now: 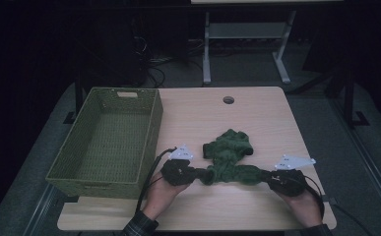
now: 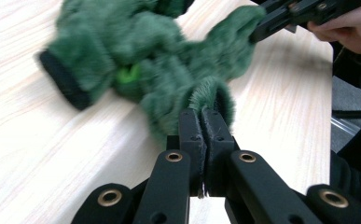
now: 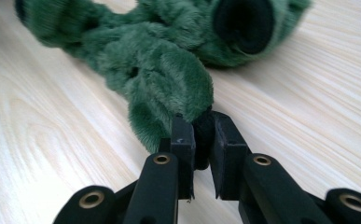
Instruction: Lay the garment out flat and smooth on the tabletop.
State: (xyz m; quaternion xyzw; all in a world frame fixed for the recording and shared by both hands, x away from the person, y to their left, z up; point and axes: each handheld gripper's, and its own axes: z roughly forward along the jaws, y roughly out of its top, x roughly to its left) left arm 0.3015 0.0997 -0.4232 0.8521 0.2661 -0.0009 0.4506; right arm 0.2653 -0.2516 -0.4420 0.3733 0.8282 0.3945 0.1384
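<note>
Garment: green fleece garment (image 1: 230, 160) stretched sideways, long axis parallel to the table's near edge, right of the basket (image 1: 110, 142).
Left gripper (image 1: 198, 175): clamped on one end.
Right gripper (image 1: 266, 176): clamped on the other.
Surface: pale wood table (image 1: 257, 113), dark room.

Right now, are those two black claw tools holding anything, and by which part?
Yes, both hold the fuzzy green garment. The left gripper pinches one edge, the right gripper the opposite edge, stretching it between them.

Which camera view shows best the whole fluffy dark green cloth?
The high view: the fluffy dark green cloth lies whole on the table, stretched between both grippers. The left gripper view and the right gripper view show close parts, each with a pinched edge in its jaws.
</note>
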